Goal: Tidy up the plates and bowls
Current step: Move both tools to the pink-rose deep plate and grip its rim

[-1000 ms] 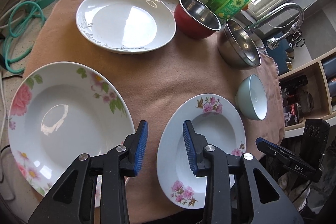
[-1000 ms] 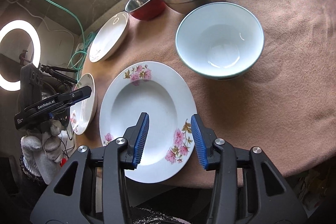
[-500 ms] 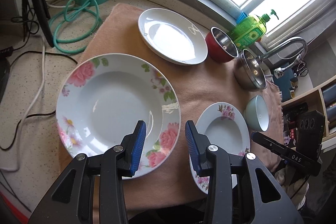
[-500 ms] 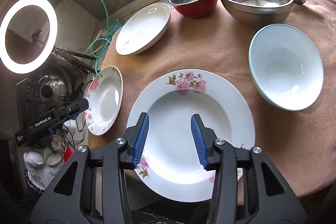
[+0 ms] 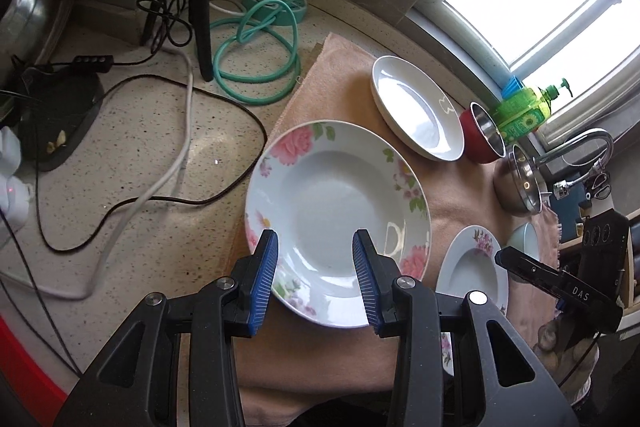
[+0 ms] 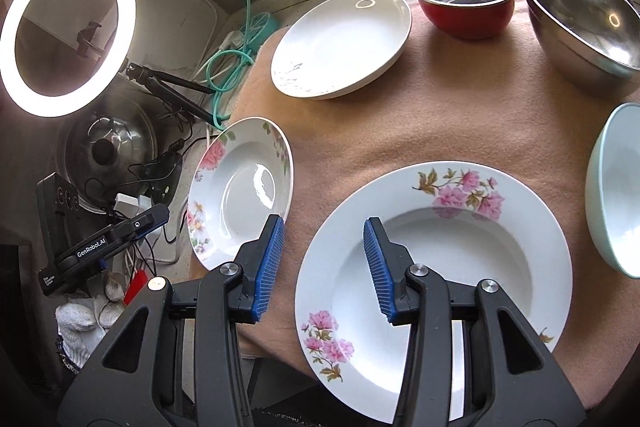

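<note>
A large rose-patterned deep plate (image 5: 336, 215) lies at the left end of the peach cloth (image 5: 452, 211), and my left gripper (image 5: 316, 267) hovers open over its near rim, holding nothing. Over the left rim of a smaller flowered plate (image 6: 460, 259) my right gripper (image 6: 324, 263) also stands open and holds nothing. At the back sit a white plate (image 6: 344, 43), a red bowl (image 6: 464, 3) and a steel bowl (image 6: 580, 23). A pale blue bowl (image 6: 616, 195) is at the right edge. The large plate (image 6: 240, 187) shows left of the right gripper.
Left of the cloth, the speckled counter (image 5: 132, 155) carries cables, a coiled green hose (image 5: 256, 67) and a tripod leg. A lit ring light (image 6: 68, 31) and a pot lid (image 6: 108, 143) stand at far left. A green soap bottle (image 5: 524, 111) and a tap (image 5: 580, 151) are by the window.
Both grippers have swung leftward along the cloth. The left one went from the gap between the flowered plates to the large plate; the right one now sits at the smaller plate's left rim.
</note>
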`<state>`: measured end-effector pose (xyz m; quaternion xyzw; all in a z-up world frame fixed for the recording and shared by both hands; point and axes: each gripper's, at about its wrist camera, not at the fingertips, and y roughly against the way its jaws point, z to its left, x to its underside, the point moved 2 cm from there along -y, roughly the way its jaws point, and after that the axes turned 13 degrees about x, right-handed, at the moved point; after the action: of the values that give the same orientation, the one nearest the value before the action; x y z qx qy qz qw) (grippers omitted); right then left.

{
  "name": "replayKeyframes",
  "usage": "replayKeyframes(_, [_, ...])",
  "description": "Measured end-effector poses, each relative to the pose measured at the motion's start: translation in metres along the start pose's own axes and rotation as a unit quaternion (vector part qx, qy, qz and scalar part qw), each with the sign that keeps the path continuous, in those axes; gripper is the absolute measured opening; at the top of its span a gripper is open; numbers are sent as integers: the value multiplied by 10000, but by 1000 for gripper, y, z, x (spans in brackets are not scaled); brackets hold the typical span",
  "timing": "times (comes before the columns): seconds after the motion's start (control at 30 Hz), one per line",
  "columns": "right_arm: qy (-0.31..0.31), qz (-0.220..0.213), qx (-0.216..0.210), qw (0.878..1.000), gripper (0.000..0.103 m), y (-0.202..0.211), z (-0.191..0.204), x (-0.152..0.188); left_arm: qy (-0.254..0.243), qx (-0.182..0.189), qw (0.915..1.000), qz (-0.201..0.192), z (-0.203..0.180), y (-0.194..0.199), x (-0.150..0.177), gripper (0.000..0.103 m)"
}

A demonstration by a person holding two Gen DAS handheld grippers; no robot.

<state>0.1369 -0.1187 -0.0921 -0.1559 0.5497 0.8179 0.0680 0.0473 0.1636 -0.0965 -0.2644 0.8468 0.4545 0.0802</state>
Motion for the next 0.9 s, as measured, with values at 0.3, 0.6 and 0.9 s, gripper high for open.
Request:
replayKeyframes(0.3, [9,222,-92,9997,43,-23,16,-8,219,-89,9997,11,29,-4,-5,36])
replayKeyframes(0.6, [-48,469,-192,9987,43,-49,25,-18,190,3,9998,101,35,-13,-13,34])
replayKeyframes(0.9, [-144,682,-275,9972,31,-69,30,-23,342,131,9989,290,43,-25,-16,22])
